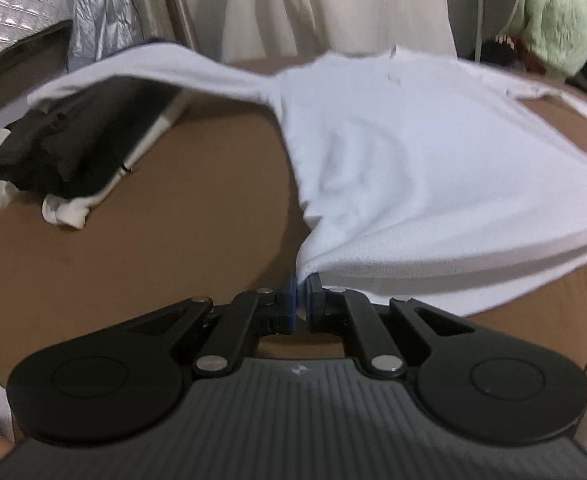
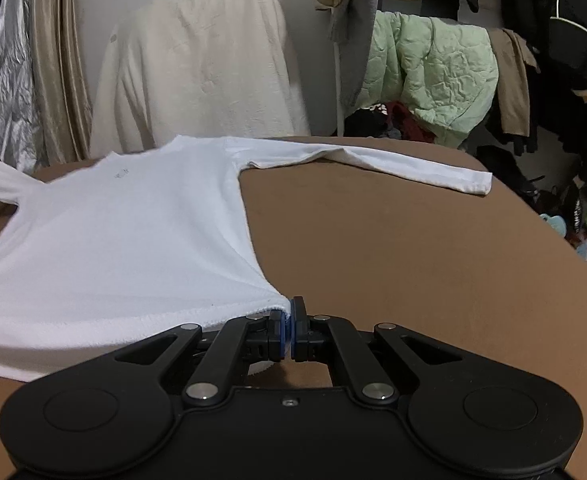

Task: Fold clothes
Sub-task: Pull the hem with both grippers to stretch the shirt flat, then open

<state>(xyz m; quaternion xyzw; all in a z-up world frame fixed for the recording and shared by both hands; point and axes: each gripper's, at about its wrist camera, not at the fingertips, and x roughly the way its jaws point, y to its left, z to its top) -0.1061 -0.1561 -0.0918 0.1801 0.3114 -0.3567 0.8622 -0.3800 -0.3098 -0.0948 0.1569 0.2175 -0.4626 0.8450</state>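
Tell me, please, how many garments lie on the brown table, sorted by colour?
White long-sleeved shirt, pinched at the hem by both claws: 1
Black folded garment: 1
White garment under the black one: 1
Total: 3

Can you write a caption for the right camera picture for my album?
Right gripper pinches the hem corner of a white long-sleeved shirt spread on a brown table.

A broad brown table top (image 2: 393, 264) filled the near scene. Beyond its far edge stood a chair draped in a cream textured cloth (image 2: 201, 68). To the right a pale green quilted blanket (image 2: 433, 72) hung over a rack among dark coats (image 2: 565, 40). At far left hung beige curtains (image 2: 53, 60) beside crinkled silver foil sheeting (image 2: 5, 80).
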